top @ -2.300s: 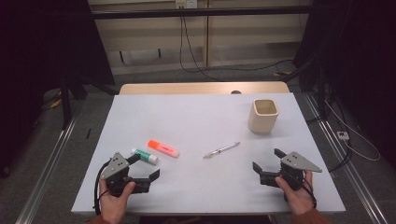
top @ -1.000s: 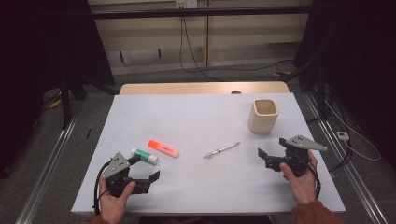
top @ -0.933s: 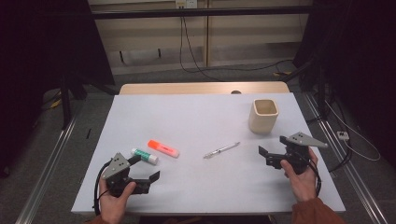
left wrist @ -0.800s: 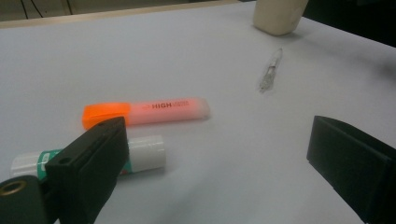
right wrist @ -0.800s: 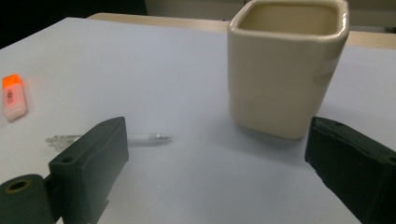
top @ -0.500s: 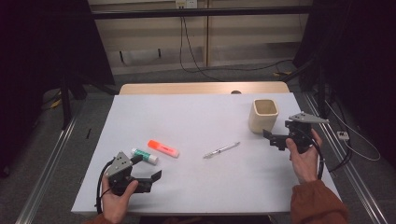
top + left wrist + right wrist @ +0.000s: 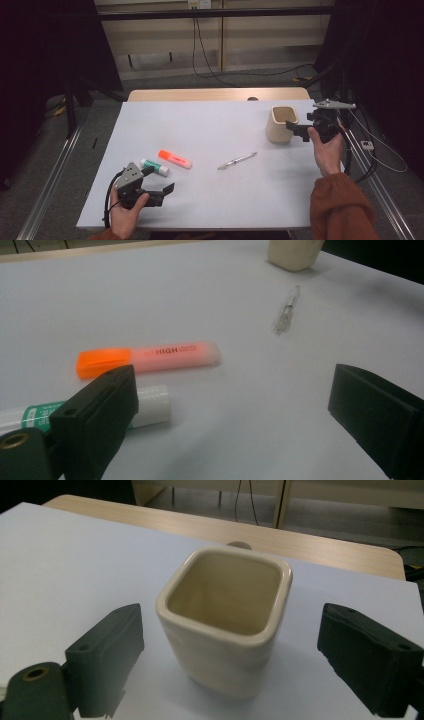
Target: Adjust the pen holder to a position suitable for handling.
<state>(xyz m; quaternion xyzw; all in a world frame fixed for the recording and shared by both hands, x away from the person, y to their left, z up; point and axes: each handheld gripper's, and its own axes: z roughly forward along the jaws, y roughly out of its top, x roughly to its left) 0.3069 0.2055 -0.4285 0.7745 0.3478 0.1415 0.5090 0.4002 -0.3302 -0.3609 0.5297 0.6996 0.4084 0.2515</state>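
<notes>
Wide bare stretch of table [image 7: 210, 125] across the middle and far left — easy passage there. Blocked at the right by the cup [image 7: 281, 124], upright, just beside the right gripper [image 7: 300, 131]. Cluttered ahead of the left gripper [image 7: 162, 192] — glue stick [image 7: 155, 167], highlighter [image 7: 175, 159], pen [image 7: 237, 160] farther right.

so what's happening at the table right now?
A person holds a gripper in each hand. The right gripper is up beside the cream square cup, jaws open with the cup framed between them but not touching; they have just been closing slightly. The left gripper rests open at the near left, by the green-labelled glue stick and the orange highlighter. A clear pen lies untouched mid-table. The cup looks empty.
</notes>
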